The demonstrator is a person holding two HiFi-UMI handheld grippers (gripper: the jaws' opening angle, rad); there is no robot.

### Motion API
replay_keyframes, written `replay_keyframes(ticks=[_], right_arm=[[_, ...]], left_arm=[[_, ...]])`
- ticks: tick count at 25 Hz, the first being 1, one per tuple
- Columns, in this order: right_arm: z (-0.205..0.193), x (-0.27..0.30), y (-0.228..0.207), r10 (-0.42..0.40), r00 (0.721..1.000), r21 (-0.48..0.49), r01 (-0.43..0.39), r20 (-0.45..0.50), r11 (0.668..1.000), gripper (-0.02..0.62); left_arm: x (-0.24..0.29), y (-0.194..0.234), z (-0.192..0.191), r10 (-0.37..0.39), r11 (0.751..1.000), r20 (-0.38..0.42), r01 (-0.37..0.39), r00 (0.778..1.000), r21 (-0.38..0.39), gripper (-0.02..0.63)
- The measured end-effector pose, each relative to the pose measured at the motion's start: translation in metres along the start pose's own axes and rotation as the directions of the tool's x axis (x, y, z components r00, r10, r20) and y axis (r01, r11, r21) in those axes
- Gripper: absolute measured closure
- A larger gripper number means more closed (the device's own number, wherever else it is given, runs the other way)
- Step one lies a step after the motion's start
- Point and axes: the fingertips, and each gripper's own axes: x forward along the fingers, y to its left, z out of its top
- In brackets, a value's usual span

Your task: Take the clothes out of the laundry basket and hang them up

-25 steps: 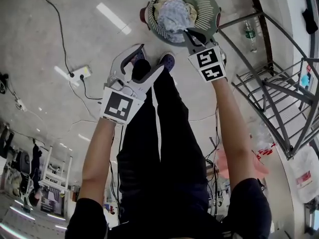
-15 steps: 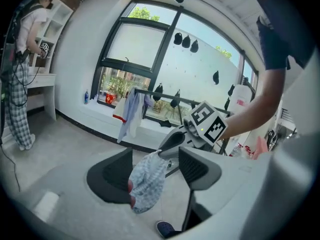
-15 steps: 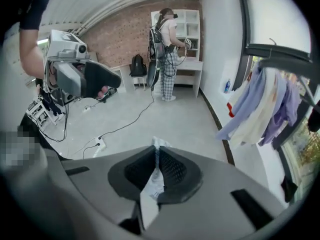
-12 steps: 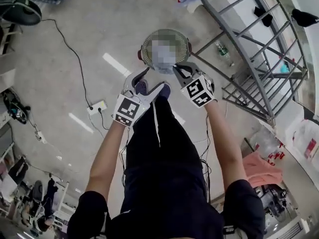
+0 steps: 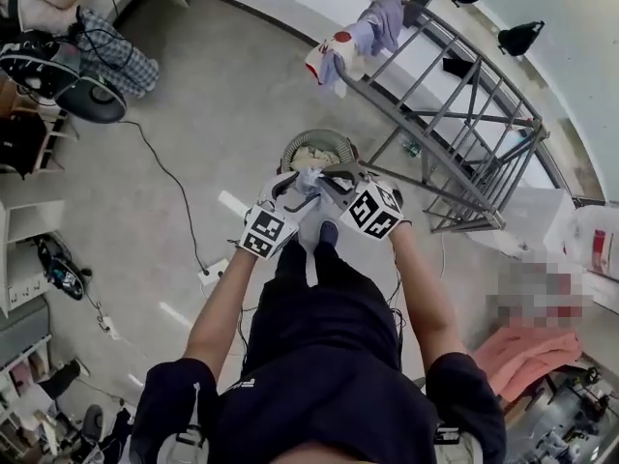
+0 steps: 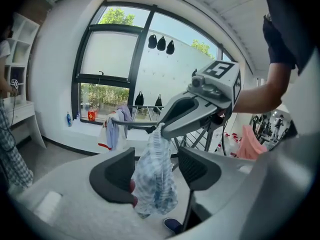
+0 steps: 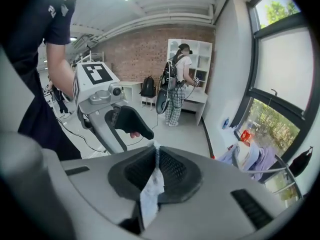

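A crumpled, pale blue-and-white patterned garment [image 6: 155,181] hangs in mid-air from the right gripper [image 7: 156,158], whose 2 jaws are clamped on a thin fold of it. The left gripper [image 6: 156,170] has its jaws apart, and the cloth dangles between them unpressed. Only the head view shows the laundry basket [image 5: 319,132] on the floor below the cloth. Only the left gripper view shows the window [image 6: 115,59] behind the drying rack [image 6: 135,125].

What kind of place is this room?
Probably a workroom or lab: a brick wall, cables and a power strip on the bare floor, and a drying rack by the large window.
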Motion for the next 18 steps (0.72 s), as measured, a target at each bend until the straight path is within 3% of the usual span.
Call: replay_keyframes(ticks=[5, 9, 12, 18], right_arm=[[0.023, -0.016, 0.013, 0.018, 1.000, -0.040, -0.017, 0.023, 0.999, 0.572], [0.024, -0.034, 0.019, 0.021, 0.999, -0.036, -0.020, 0.034, 0.999, 0.574], [0.024, -0.047, 0.022, 0.009, 0.999, -0.033, -0.008, 0.043, 0.999, 0.574], [0.020, -0.059, 0.020, -0.023, 0.998, -0.023, 0.024, 0.056, 0.999, 0.574]], left_arm=[[-0.012, 0.000, 0.014, -0.025, 0.999, -0.001, 0.025, 1.000, 0.034, 0.330], [-0.004, -0.014, 0.024, -0.112, 0.987, -0.017, 0.113, 0.994, 0.112, 0.338], [-0.003, -0.029, 0.034, -0.156, 0.977, -0.012, 0.156, 0.988, 0.148, 0.509], [-0.002, -0.042, 0.040, -0.179, 0.977, -0.035, 0.182, 0.983, 0.109, 0.523]])
